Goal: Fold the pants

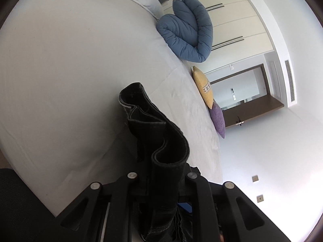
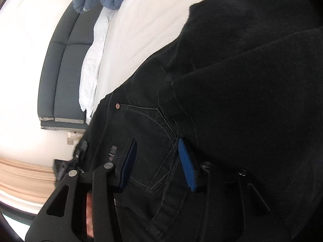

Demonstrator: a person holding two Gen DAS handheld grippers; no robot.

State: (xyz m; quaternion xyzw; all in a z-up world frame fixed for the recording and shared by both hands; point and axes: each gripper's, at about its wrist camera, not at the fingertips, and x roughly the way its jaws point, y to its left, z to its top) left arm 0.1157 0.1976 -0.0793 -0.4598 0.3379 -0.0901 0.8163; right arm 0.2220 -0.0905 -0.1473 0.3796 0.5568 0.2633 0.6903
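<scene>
Pants (image 2: 232, 100): black denim, spread over the white bed (image 2: 145, 26) and filling the right and lower parts of the right wrist view, one thick layer already lying over another at upper right. Looked heavy for cloth, soft yet with enough body to hold a crease; doubled seams and hems probably the stiffest, surest places to pinch. Unlikely to slip against ribbed pads, nothing fragile about them.

Left gripper (image 1: 161, 189), at lower centre of the left wrist view, closed narrow on a bunched, wavy edge of the same black cloth, folds standing up above the linkage; pads themselves hidden behind the fabric. Right gripper (image 2: 159, 165), at lower centre of its view, set partly apart over the back pocket, blue fingers (image 2: 186, 165) either side of the pocket's stitched edge; hard to tell whether pressing yet or only straddling the cloth.

Writing: pale letters on a patch beside the left finger, reading roughly "…nt Me", partly cut off. Copper rivet (image 2: 117, 106) at the pocket corner, too small to read. Small white marking on the blue quilted cushion (image 1: 187, 28) at the top of the left wrist view, illegible.
</scene>
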